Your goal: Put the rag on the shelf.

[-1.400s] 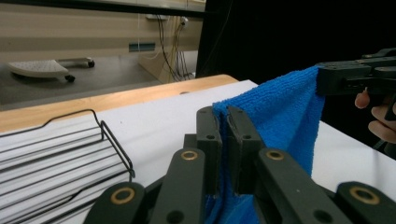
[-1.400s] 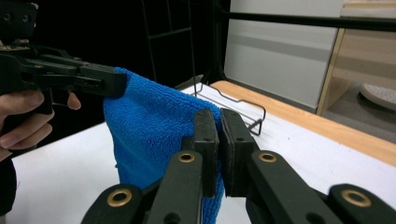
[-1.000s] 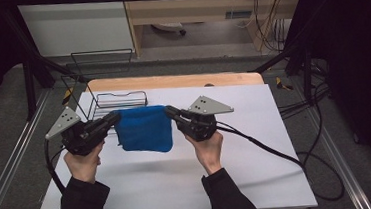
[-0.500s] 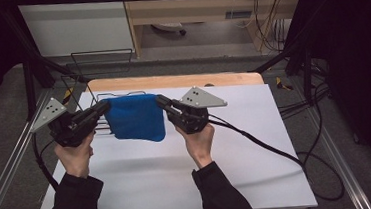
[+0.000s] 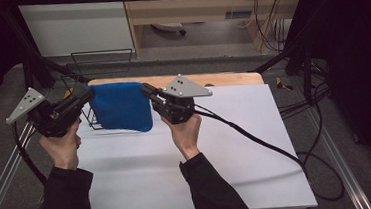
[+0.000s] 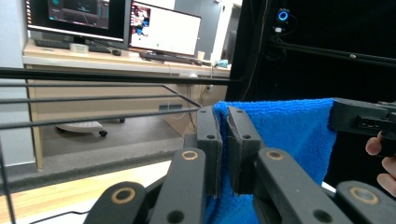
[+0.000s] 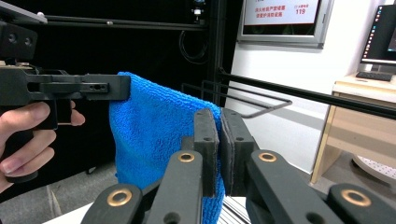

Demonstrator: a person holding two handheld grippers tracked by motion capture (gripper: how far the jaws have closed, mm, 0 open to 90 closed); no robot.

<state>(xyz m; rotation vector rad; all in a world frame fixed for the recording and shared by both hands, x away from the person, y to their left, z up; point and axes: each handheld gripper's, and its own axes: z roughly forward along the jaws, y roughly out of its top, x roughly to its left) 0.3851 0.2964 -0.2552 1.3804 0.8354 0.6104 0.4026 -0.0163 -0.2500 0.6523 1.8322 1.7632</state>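
Left gripper (image 5: 88, 93): jaws clamped on the upper left corner of the blue towel (image 5: 121, 107). Blue towel: hanging flat between both grippers, raised off the white table (image 5: 237, 145), in front of the black wire rack (image 5: 88, 114). Right gripper (image 5: 146, 91): jaws pinched on the towel's upper right corner.

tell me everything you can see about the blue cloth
The blue cloth is a bright blue, fuzzy terry-like towel. It hangs in the air above the white table, stretched along its top edge and draping down below. The left hand-held gripper pinches its one upper corner, the right hand-held gripper the other, both shut on it. A black wire rack sits just behind it.
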